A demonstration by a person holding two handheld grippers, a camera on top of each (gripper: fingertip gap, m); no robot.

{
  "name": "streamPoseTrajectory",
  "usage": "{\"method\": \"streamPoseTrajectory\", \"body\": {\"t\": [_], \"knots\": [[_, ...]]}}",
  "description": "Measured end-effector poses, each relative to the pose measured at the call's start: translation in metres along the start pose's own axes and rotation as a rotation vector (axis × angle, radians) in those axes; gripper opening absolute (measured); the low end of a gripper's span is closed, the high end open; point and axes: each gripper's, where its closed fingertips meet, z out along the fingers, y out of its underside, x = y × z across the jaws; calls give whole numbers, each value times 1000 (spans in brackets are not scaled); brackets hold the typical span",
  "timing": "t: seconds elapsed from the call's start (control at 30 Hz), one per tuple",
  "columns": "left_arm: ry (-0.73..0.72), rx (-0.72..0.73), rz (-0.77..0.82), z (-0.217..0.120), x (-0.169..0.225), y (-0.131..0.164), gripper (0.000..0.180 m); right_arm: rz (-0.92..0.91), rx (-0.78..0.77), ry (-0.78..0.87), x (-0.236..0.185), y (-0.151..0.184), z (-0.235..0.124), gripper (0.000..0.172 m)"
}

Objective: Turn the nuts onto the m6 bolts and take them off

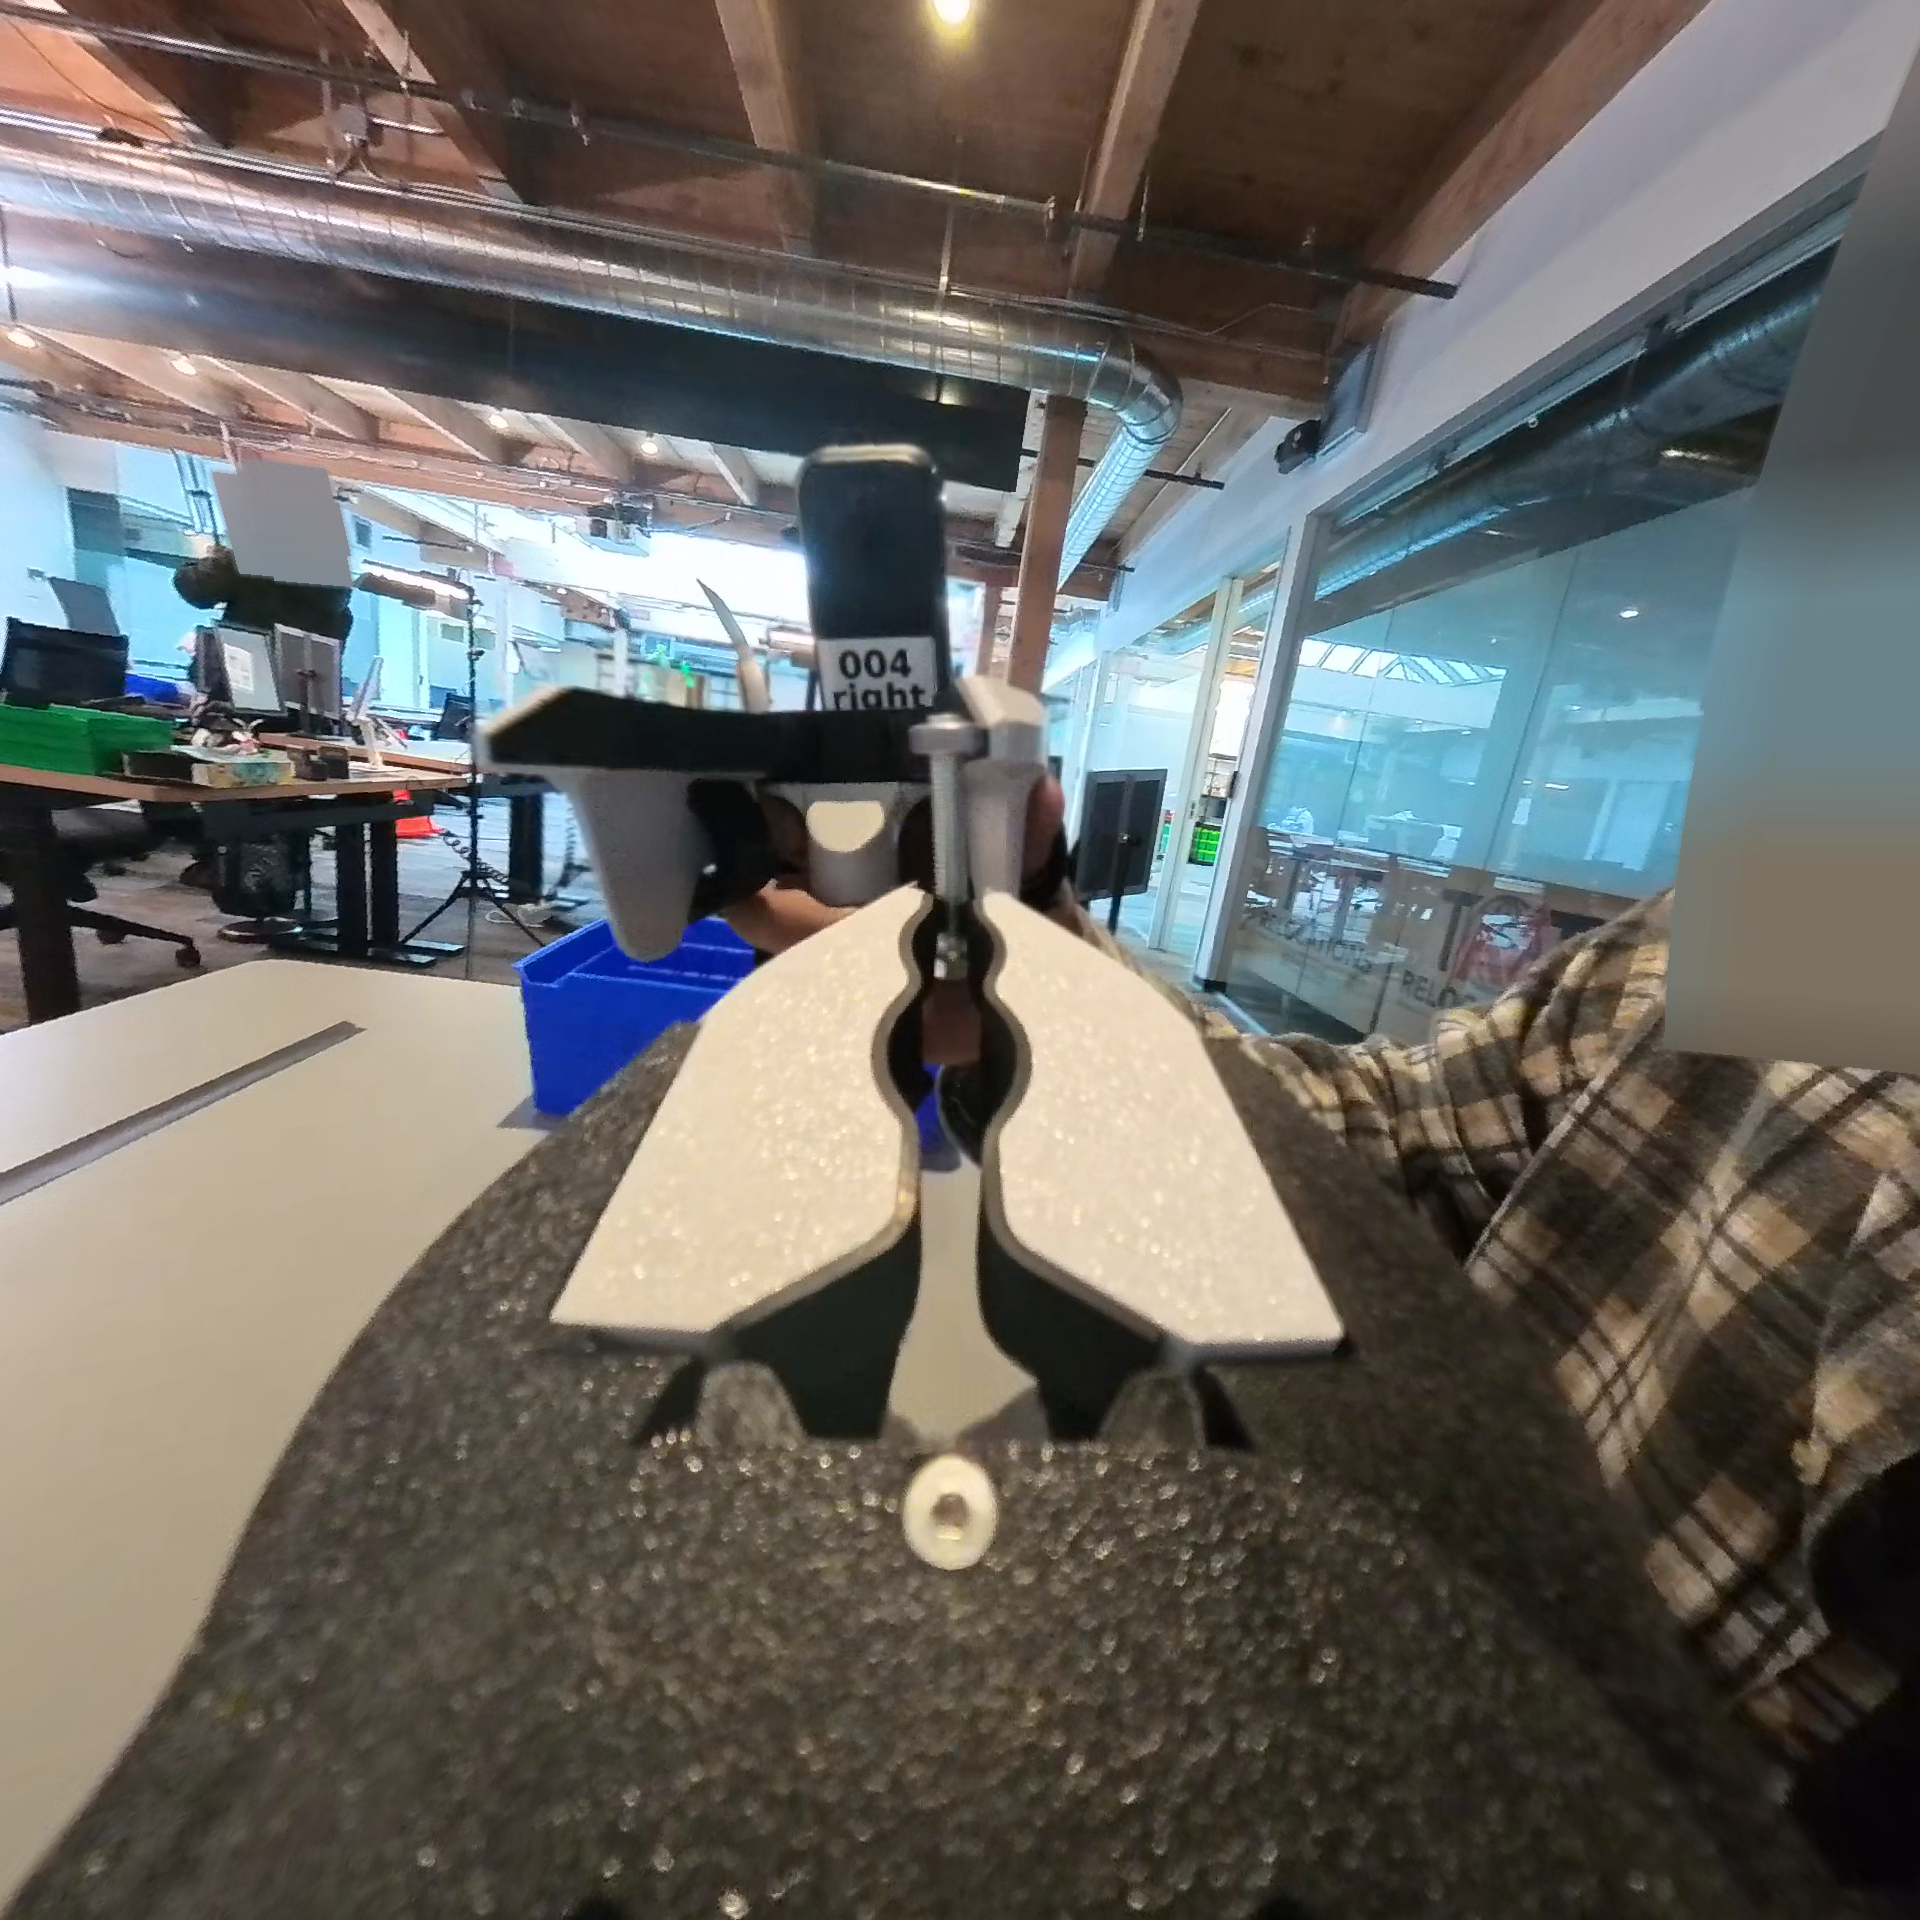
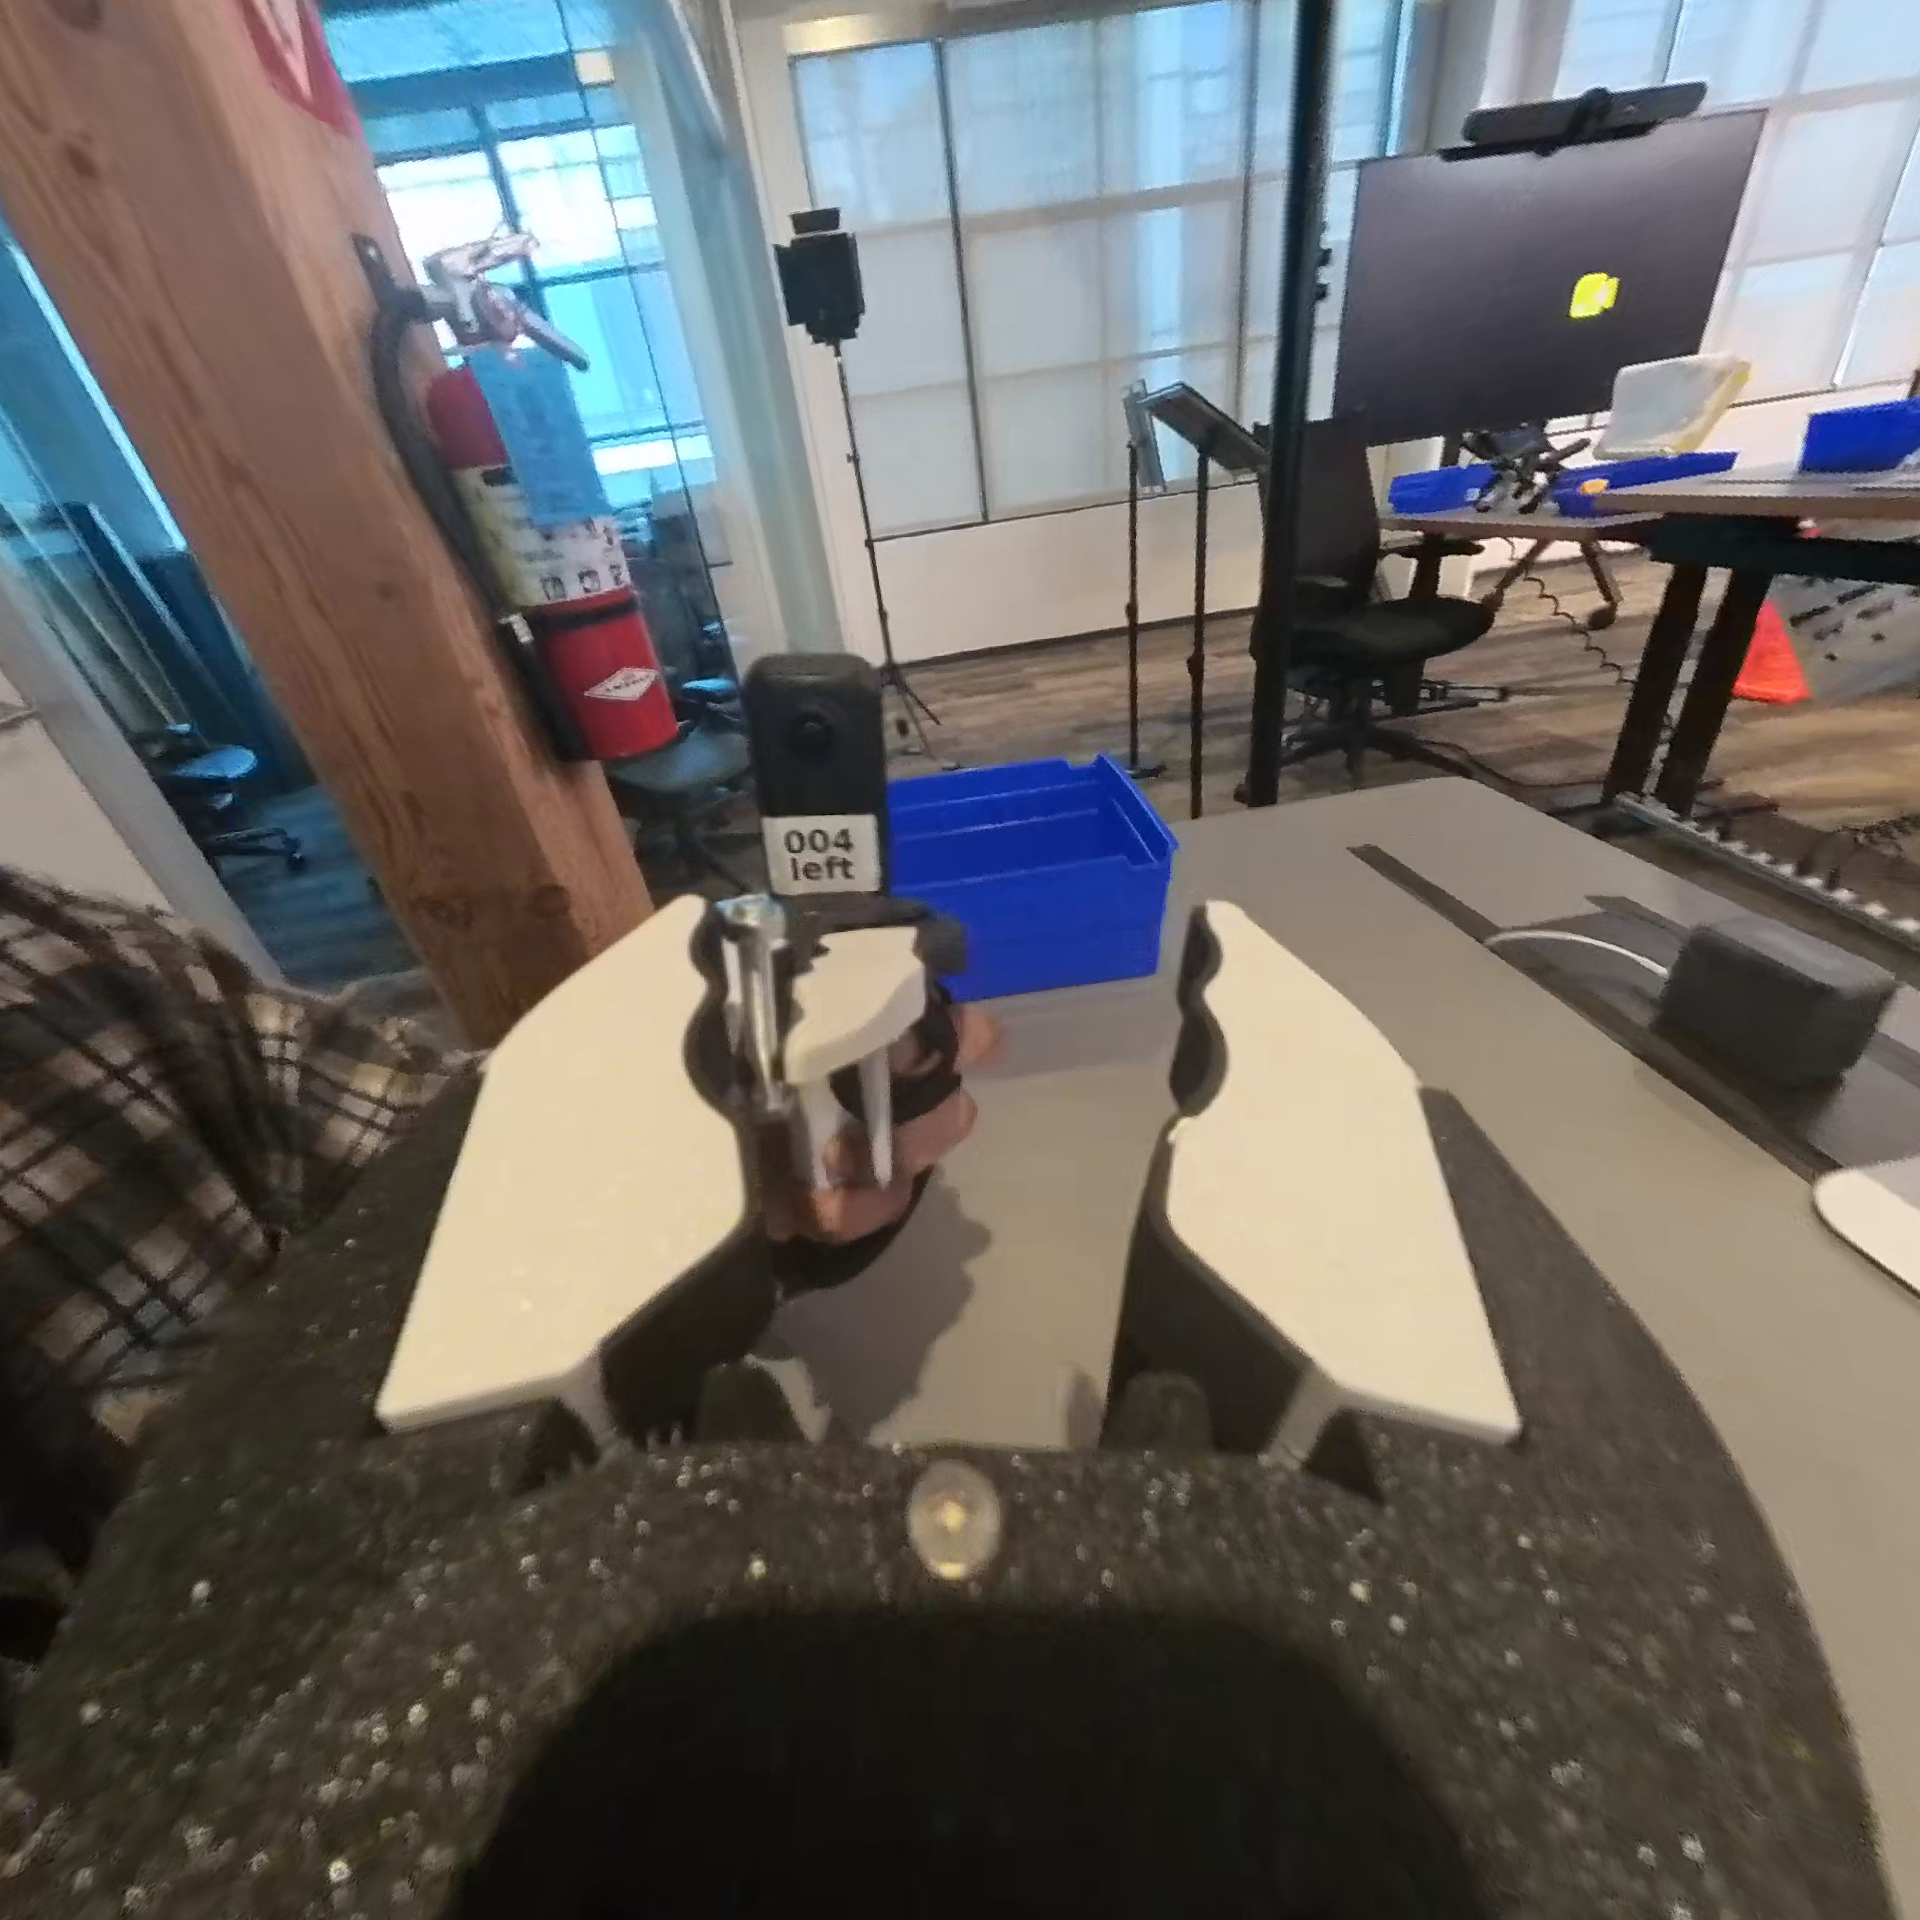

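Closest to us in the left wrist view, our left gripper (image 1: 948,961) has its two white fingers (image 1: 790,1101) drawn nearly together, clamped on the lower threaded end of a slim silver bolt (image 1: 943,831) that stands upright with its flat head on top. A small silver nut (image 1: 945,951) sits on the thread right at the pinch. This view alone shows that low end, and it also shows the bolt head just beside one finger of our right gripper (image 1: 800,821), which is spread wide beyond it.

Switching to the right wrist view, we get what the left cannot give: our right gripper (image 2: 940,997) is released, its white fingers (image 2: 1309,1174) far apart, and the bolt (image 2: 756,997) stands hard against the inner edge of the left-hand finger. Whether that finger touches it, we cannot tell; the other finger is well apart from it. The nut itself is hidden here.

For room, the grey tabletop (image 2: 1351,894) lies open between and ahead of the right fingers. A blue plastic bin (image 2: 1023,883) sits at the table's far edge, just behind the left gripper. A dark grey block (image 2: 1771,1003) rests to the right, near a long slot. A plaid sleeve (image 1: 1662,1226) crowds the right side of the left view.
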Motion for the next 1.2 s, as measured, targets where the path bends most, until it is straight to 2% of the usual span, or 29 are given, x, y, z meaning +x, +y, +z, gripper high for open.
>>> {"method": "streamPoseTrajectory", "body": {"t": [0.1,0.27,0.37,0.47,0.63,0.8,1.0,1.13,1.2], "knots": [[3,12,2,-2,0,-4,4,19,29,3,4,-1,-13,79],[11,3,-1,0,1,0,4,-15,17,-54,-15,-5,2,80],[11,1,4,0,2,0,4,-17,-1,13,-1,-1,-4,82],[20,6,2,-1,3,-2,4,-3,13,40,6,-2,-18,78],[28,-5,-1,2,4,1,4,-45,-20,-13,-13,-2,0,79],[18,0,2,0,3,-1,4,-44,-23,32,-4,-3,-11,79],[20,-11,13,2,5,1,4,-48,-21,7,-19,-4,-3,76],[20,-10,19,3,6,1,4,-48,-40,75,-7,-3,-8,78],[21,-5,17,1,5,-1,4,-50,-40,104,-1,-4,-16,73]]}}
